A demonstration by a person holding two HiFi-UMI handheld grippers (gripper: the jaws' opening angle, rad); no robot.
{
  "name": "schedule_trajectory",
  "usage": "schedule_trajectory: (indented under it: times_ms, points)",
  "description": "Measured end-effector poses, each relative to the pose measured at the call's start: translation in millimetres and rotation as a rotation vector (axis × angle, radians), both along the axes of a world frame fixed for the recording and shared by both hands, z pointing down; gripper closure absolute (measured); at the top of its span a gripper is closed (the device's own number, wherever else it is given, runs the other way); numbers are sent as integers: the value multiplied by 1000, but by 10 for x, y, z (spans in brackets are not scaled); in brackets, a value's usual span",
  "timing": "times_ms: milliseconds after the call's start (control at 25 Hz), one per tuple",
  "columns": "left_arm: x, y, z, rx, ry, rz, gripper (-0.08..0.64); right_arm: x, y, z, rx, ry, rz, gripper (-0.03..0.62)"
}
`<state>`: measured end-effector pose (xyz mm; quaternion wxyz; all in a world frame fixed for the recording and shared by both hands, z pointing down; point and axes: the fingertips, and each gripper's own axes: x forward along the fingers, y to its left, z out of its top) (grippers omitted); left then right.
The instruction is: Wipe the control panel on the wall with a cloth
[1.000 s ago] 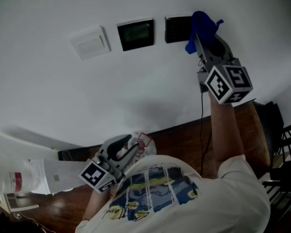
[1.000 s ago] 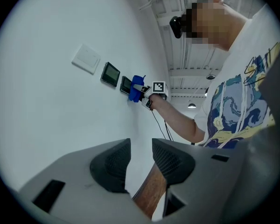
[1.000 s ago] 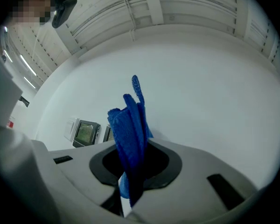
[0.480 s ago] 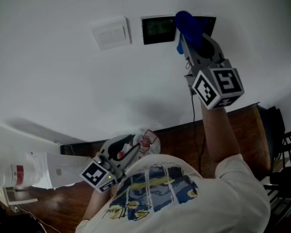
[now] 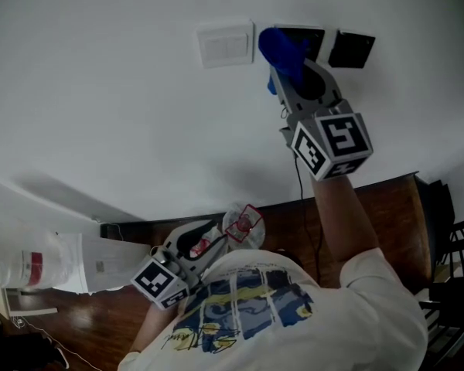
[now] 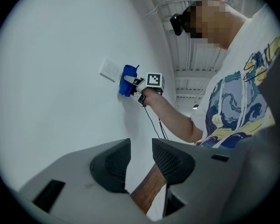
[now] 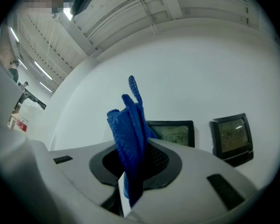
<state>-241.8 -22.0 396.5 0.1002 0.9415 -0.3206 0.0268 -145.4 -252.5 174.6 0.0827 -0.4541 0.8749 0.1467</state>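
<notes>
- My right gripper is clamped on the blue cloth, which over the last 1 second has slid left off the right-hand panel.
- The cloth now covers the left part of the middle panel, just beside the white switch plate.
- So I judge 1 panel wiped and the 2nd under way.
- My left gripper hangs low (jaws apart, nothing between them).

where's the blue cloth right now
Head view, upper centre: the blue cloth is clamped in the right gripper, over the left edge of the middle dark panel, just right of the white switch.
</notes>
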Motion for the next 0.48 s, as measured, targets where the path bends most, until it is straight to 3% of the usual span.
schedule_trajectory:
  times_ms: [480]
  points:
    - [-270, 204, 17, 15, 51, -4, 440, -34, 366, 84, -8, -17, -3, 505]
